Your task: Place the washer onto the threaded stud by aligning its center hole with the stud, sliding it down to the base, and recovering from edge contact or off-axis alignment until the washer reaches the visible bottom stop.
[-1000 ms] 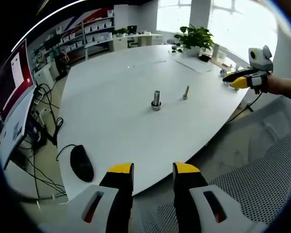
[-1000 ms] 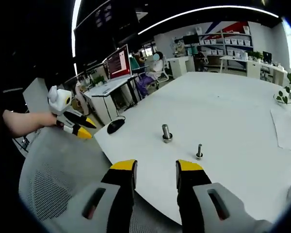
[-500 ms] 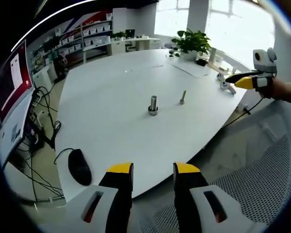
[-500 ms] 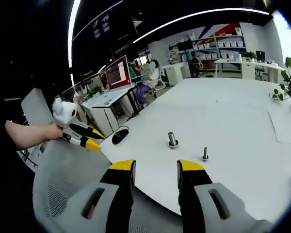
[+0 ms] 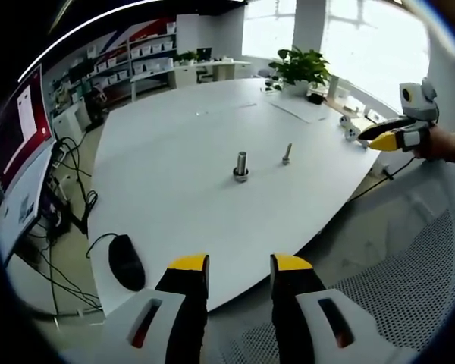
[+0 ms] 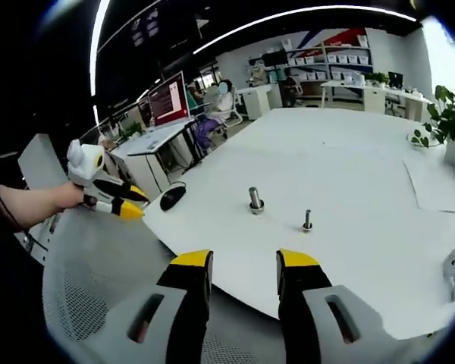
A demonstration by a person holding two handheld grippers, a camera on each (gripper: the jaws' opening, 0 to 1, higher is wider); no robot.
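On the white table [image 5: 174,189] stands a thick metal stud [image 5: 241,165] with a wider ring at its foot; I cannot tell whether that ring is a washer. A thinner upright bolt [image 5: 287,154] stands a little to its right. My left gripper [image 5: 239,265] is open and empty, off the table's near edge. In the right gripper view the stud [image 6: 255,200] and the bolt [image 6: 307,221] stand mid-table, and my right gripper [image 6: 244,262] is open and empty, also off the edge. Both grippers are far from the stud.
A black mouse [image 5: 127,262] lies near the table edge, also the mouse [image 6: 171,196]. A mesh chair [image 5: 379,296] sits under both grippers. A potted plant [image 5: 303,61] and papers [image 6: 440,186] are at the far end. A hand holds the other gripper [image 5: 398,135], [image 6: 110,199].
Both views have shifted a little with the hands. The stud and bolt stand where they were. Both grippers stay open and empty.
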